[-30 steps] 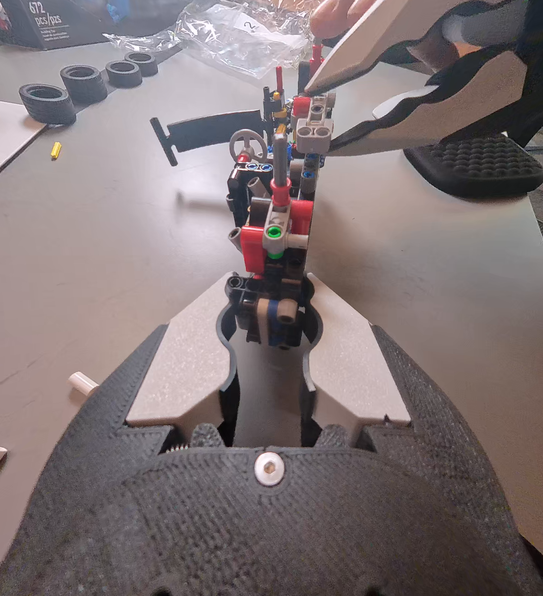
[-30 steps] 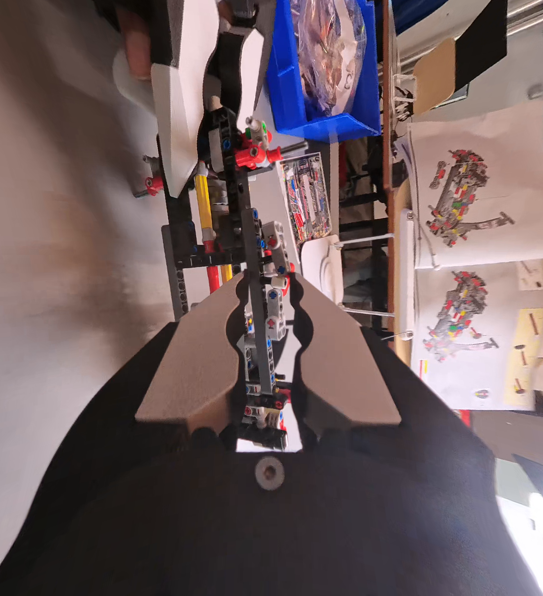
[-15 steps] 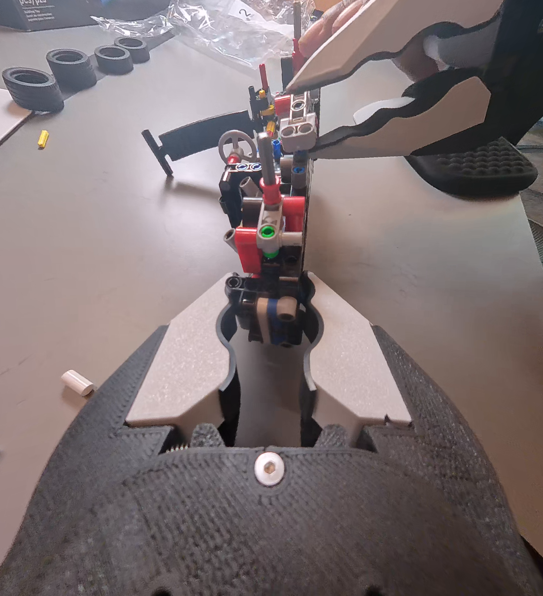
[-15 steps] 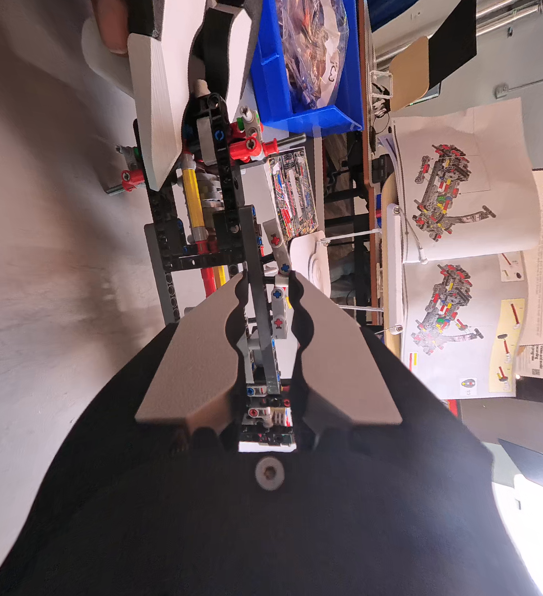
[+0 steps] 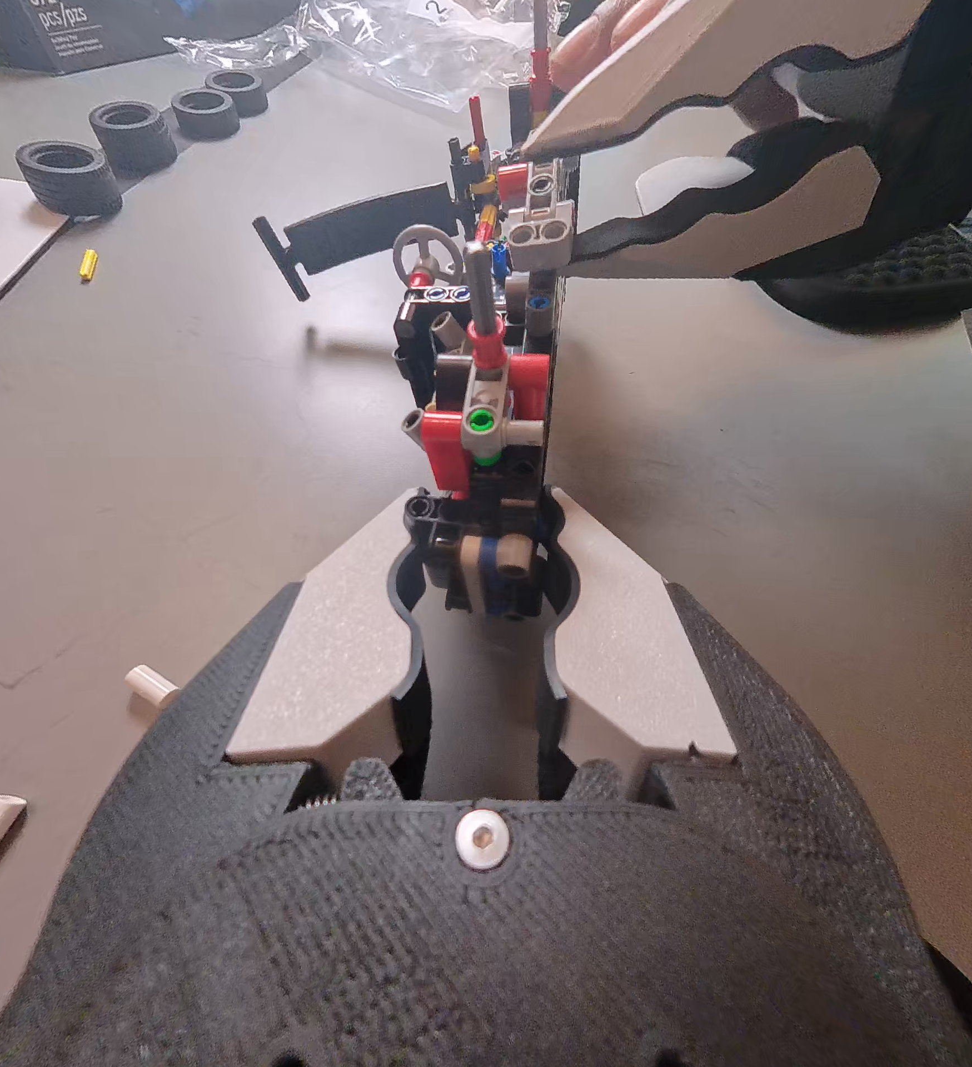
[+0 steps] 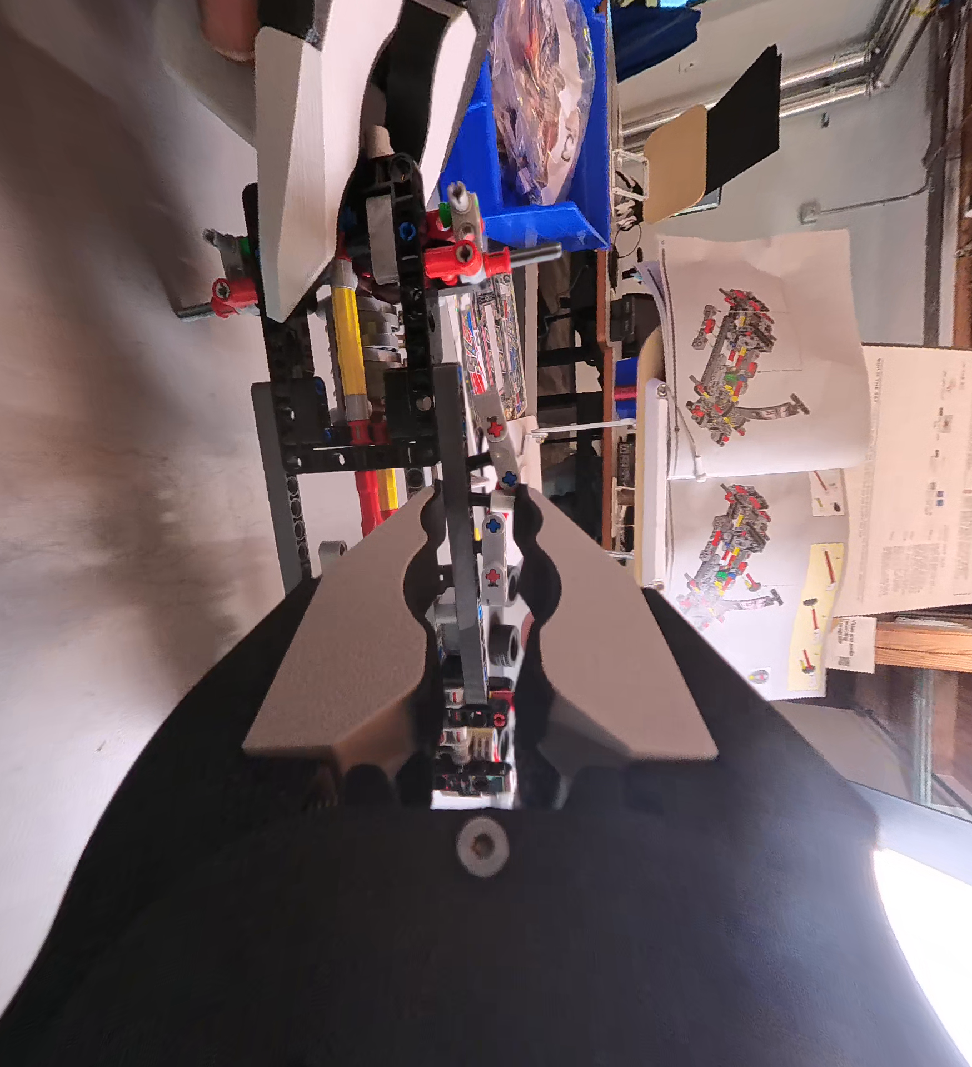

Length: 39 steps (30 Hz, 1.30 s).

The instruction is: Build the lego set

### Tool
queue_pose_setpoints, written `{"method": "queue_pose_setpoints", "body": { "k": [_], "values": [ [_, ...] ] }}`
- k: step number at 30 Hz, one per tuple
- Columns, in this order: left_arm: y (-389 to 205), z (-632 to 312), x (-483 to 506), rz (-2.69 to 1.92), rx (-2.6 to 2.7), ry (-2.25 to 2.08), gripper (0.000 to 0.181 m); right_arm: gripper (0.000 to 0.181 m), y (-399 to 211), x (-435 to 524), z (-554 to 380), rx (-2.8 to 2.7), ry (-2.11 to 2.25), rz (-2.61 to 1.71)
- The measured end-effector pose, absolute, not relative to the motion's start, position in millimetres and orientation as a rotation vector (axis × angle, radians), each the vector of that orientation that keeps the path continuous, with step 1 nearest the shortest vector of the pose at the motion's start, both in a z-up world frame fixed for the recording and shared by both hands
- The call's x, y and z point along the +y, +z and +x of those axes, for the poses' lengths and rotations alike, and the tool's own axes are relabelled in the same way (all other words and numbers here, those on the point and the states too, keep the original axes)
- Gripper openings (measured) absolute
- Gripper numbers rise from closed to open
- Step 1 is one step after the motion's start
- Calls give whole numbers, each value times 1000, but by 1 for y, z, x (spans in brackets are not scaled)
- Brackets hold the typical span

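The half-built lego car chassis (image 5: 489, 404), black and grey beams with red, yellow and green parts, is held on edge between both grippers. My left gripper (image 5: 483, 519) is shut on its near end. My right gripper (image 5: 547, 202) comes in from the upper right and is shut on the far end, by a light grey connector (image 5: 541, 219). In the right wrist view the chassis (image 6: 414, 358) runs lengthwise between the fingers of my right gripper (image 6: 477, 508), and my left gripper (image 6: 379, 190) clamps the far end. A grey steering wheel (image 5: 428, 257) shows on the model.
Several black tyres (image 5: 67, 173) and a dark box (image 5: 67, 34) lie far left, with a plastic bag (image 5: 414, 52) behind. A black wing piece (image 5: 368, 225), yellow pin (image 5: 88, 264), grey axle (image 5: 350, 345) and white pins (image 5: 148, 687) lie loose. The right wrist view shows a blue bin (image 6: 541, 219) and instruction pages (image 6: 760, 358).
Both grippers keep their hold on the chassis. The model and both grippers have shifted slightly over the table, first left and then back.
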State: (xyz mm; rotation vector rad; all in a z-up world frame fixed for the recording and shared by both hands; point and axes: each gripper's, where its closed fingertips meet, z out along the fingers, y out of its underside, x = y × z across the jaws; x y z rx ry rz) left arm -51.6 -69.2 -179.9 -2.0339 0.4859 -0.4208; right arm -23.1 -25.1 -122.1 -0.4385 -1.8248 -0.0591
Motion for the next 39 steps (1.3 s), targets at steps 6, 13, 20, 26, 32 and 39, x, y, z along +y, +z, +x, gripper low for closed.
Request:
{"method": "queue_pose_setpoints", "body": {
  "k": [6,13,20,26,32,39],
  "values": [
    [-180,-51,-70,-2039,494,-412,37,20,-122,-26,-22,-1811,-100,-397],
    [-180,-51,-70,-2051,480,-422,37,23,-123,-25,-22,-1881,-56,-446],
    [-181,-51,-70,-2049,467,-434,37,23,-123,-24,-25,-1845,-118,-418],
    [-181,-51,-70,-2049,479,-406,37,21,-123,-23,-24,-1894,-111,-383],
    [-181,-51,-71,-2056,499,-381,37,21,-123,-24,-23,-1878,-180,-304],
    [-181,-50,-71,-2064,515,-353,37,21,-122,-25,-21,-1903,-241,-234]
  ]
}}
